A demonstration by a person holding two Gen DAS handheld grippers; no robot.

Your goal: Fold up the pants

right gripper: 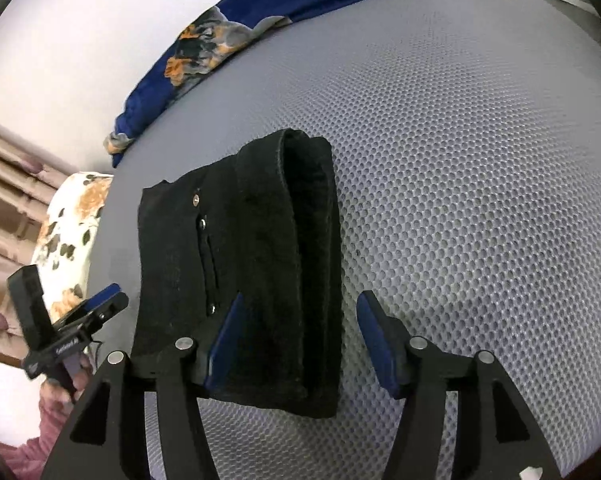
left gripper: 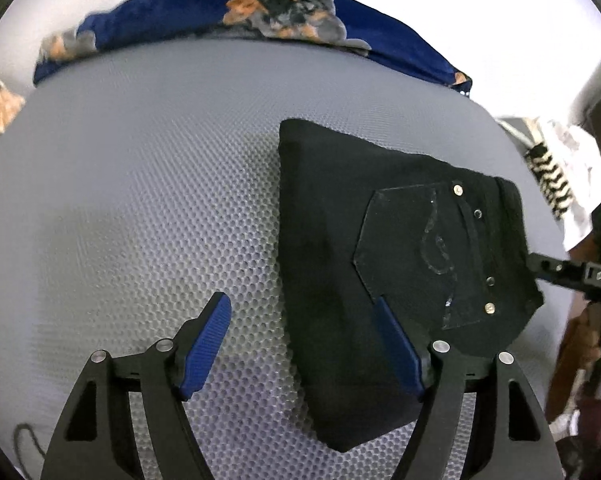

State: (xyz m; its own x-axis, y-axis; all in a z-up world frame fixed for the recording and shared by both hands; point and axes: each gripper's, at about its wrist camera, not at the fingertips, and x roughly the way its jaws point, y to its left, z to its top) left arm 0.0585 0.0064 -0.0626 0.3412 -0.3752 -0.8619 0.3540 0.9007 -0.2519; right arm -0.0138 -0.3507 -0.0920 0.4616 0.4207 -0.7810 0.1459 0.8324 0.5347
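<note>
The black pants (left gripper: pixel 340 248) lie folded into a compact stack on the grey mesh surface (left gripper: pixel 140 200), back pocket and rivets facing up. My left gripper (left gripper: pixel 300 312) is open and empty above the stack's near left edge; its right finger is over the cloth. In the right wrist view the folded pants (right gripper: pixel 268 260) show their layered fold edge. My right gripper (right gripper: pixel 300 308) is open and empty above the stack's near end. The left gripper (right gripper: pixel 88 312) shows at the far left of that view. The right gripper (left gripper: pixel 560 268) shows beside the waistband.
A blue floral cloth (left gripper: pixel 260 16) lies along the far edge of the grey mesh surface (right gripper: pixel 460 200). A floral cushion (right gripper: pixel 72 220) sits off the left side. White and striped cloth (left gripper: pixel 560 168) lies at the right edge.
</note>
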